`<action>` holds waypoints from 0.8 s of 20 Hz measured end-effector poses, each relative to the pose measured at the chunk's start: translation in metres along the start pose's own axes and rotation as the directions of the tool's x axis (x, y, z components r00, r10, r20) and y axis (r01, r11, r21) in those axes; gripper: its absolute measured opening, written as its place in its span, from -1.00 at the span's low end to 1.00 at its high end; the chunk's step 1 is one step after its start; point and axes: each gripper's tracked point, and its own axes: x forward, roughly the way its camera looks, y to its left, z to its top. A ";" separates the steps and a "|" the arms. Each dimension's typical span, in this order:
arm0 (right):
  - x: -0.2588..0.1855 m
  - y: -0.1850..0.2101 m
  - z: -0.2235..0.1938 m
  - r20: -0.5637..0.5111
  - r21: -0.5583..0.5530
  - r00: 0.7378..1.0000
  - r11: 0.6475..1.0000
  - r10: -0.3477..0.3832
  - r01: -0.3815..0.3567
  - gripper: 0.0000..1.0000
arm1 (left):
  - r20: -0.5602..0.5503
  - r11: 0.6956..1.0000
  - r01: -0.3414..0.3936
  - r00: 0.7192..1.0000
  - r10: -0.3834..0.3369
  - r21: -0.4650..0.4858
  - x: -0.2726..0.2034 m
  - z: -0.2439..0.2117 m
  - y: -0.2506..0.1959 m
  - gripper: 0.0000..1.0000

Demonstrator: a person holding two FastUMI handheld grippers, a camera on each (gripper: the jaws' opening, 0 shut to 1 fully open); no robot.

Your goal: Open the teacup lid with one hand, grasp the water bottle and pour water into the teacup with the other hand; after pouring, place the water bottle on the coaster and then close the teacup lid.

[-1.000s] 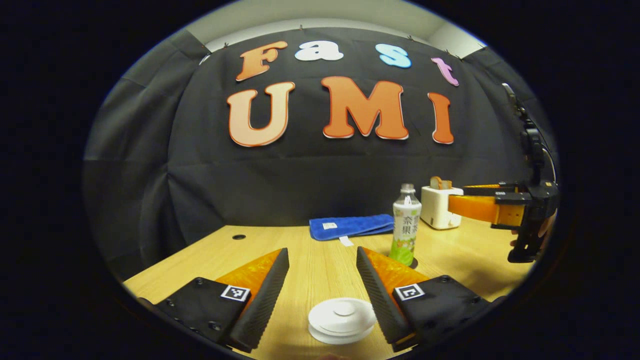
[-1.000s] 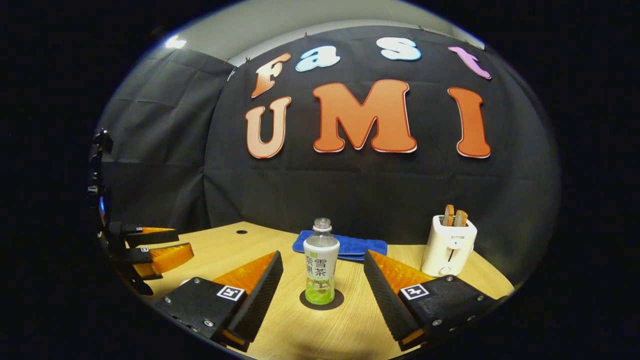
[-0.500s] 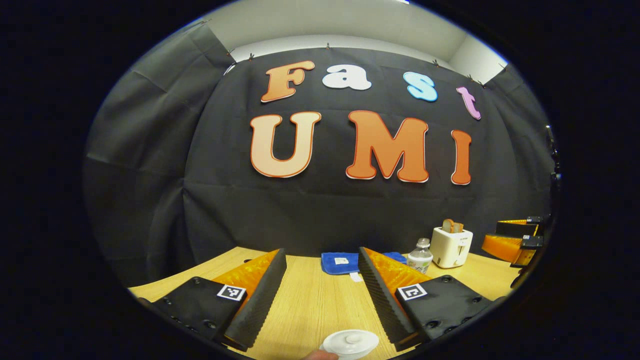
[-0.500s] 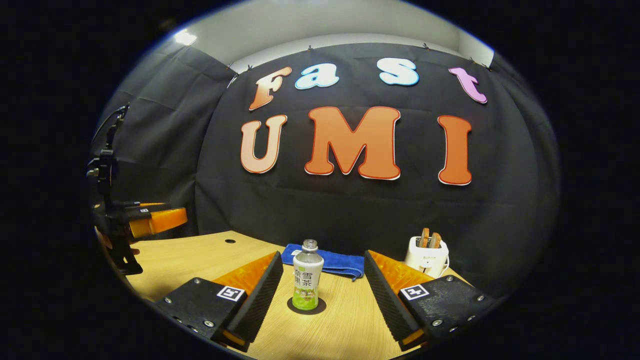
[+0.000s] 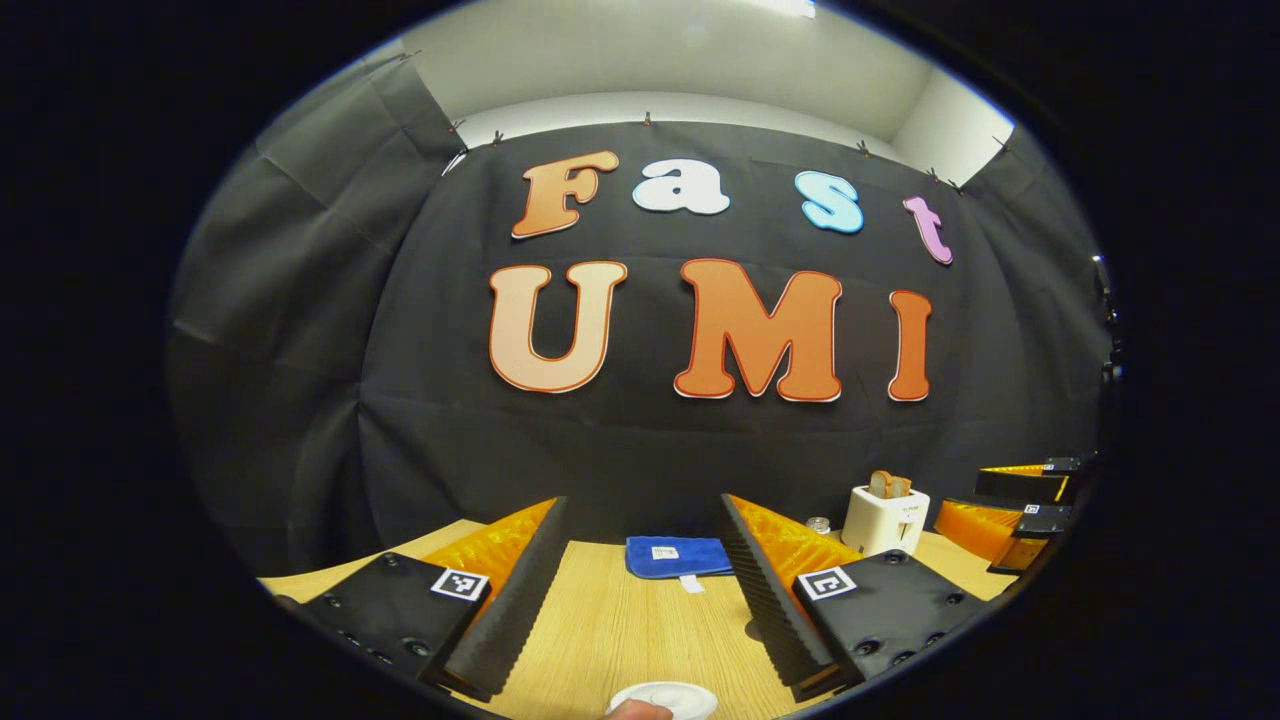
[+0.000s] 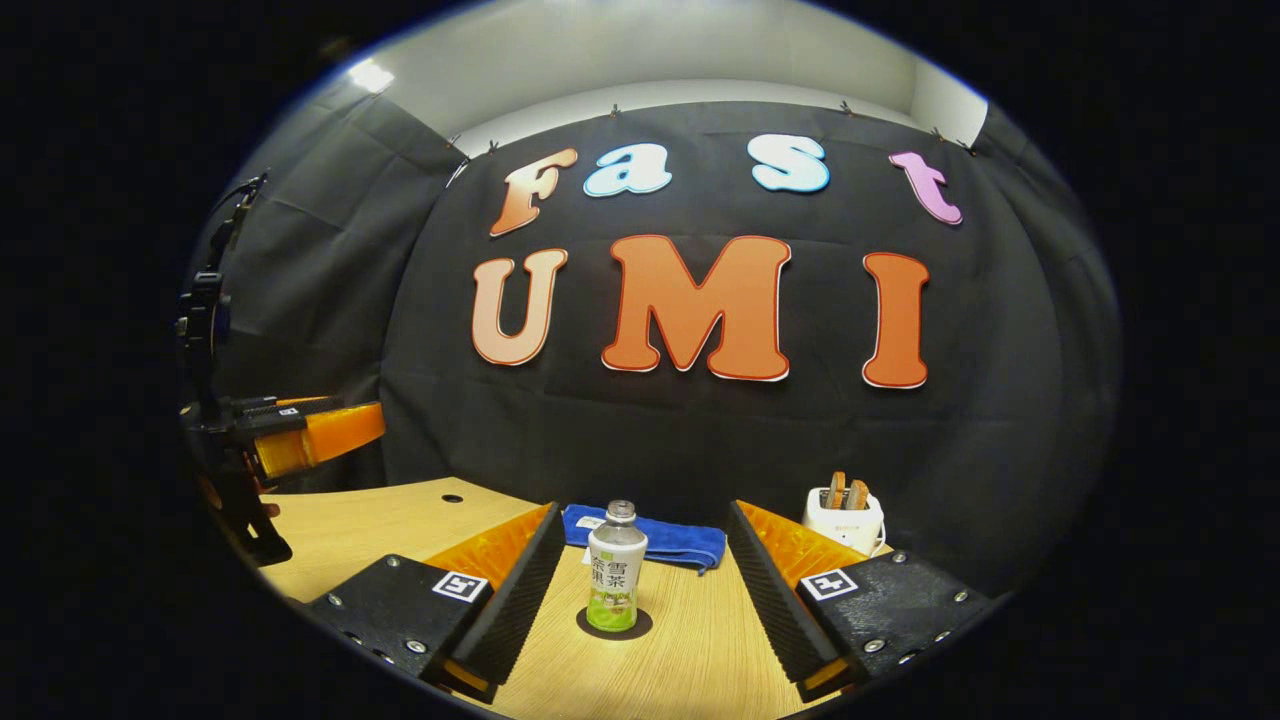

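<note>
Your left gripper [image 5: 630,600]: jaws wide apart, holding nothing, raised over surface [image 5: 640,625]; teacup lid [image 5: 665,698] at bottom edge, seated on cup.
Your right gripper [image 6: 640,595]: jaws wide, empty; water bottle [image 6: 615,567] upright on coaster [image 6: 640,628] between fingers, untouched.
Farther: blue towel [image 6: 660,535], toaster [image 6: 846,520] holding two slices.

Capless water bottle [image 6: 616,566] stands upright on the dark coaster [image 6: 642,626]; white teacup lid [image 5: 668,699] seemingly closed.
</note>
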 end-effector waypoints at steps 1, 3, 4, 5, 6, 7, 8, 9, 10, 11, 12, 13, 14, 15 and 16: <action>-0.001 0.000 0.002 0.007 0.002 1.000 1.000 -0.005 0.005 0.96 | 0.000 1.000 -0.006 1.000 0.006 0.000 -0.003 0.001 0.002 0.93; -0.004 0.000 0.008 0.027 0.001 1.000 1.000 -0.011 0.011 0.96 | -0.005 1.000 -0.015 1.000 0.015 0.000 -0.004 -0.001 0.005 0.93; -0.004 -0.001 0.011 0.037 0.004 0.999 1.000 -0.017 0.017 0.95 | -0.008 1.000 -0.016 1.000 0.016 0.002 -0.004 -0.001 0.005 0.90; -0.005 -0.002 0.015 0.045 0.013 0.999 1.000 -0.024 0.024 0.95 | -0.009 1.000 -0.022 1.000 0.022 0.005 -0.004 -0.002 0.006 0.90; -0.006 -0.001 0.017 0.053 0.022 0.998 1.000 -0.023 0.022 0.94 | -0.013 0.999 -0.031 0.999 0.031 0.009 -0.003 -0.003 0.008 0.93; -0.007 0.000 0.021 0.060 0.029 0.998 0.999 -0.024 0.022 0.95 | -0.016 0.999 -0.038 0.999 0.038 0.013 -0.002 -0.004 0.010 0.94; -0.008 -0.003 0.023 0.066 0.033 0.997 0.999 -0.031 0.029 0.95 | -0.016 0.999 -0.044 0.999 0.044 0.017 -0.002 -0.003 0.009 0.94; -0.009 -0.006 0.027 0.073 0.030 0.996 0.999 -0.042 0.040 0.95 | -0.016 0.999 -0.042 0.999 0.042 0.022 -0.002 -0.002 0.008 0.94; -0.011 -0.010 0.028 0.079 0.025 0.995 0.998 -0.055 0.053 0.95 | -0.014 0.999 -0.031 0.999 0.031 0.018 -0.001 -0.002 0.005 0.93; -0.012 -0.011 0.030 0.082 0.021 0.995 0.998 -0.059 0.058 0.95 | -0.013 1.000 -0.022 1.000 0.022 0.010 -0.001 -0.002 0.002 0.90; -0.012 -0.013 0.032 0.086 0.018 0.994 0.998 -0.066 0.064 0.95 | -0.014 1.000 -0.015 1.000 0.015 0.006 0.000 -0.002 0.000 0.94; -0.012 -0.013 0.034 0.090 0.013 0.994 0.998 -0.064 0.063 0.95 | -0.019 1.000 0.000 1.000 0.000 0.008 0.000 -0.003 -0.003 0.94; -0.012 -0.013 0.036 0.087 0.006 0.994 0.998 -0.058 0.058 0.95 | -0.023 1.000 0.015 1.000 -0.014 0.015 -0.001 -0.005 -0.007 0.90; -0.013 -0.012 0.037 0.085 0.001 0.995 0.999 -0.051 0.051 0.95 | -0.029 1.000 0.020 0.999 -0.020 0.024 0.001 -0.006 -0.008 0.90; -0.013 -0.011 0.039 0.086 -0.001 0.995 0.999 -0.048 0.049 0.95 | -0.029 0.999 0.024 0.999 -0.024 0.030 0.002 -0.004 -0.009 0.90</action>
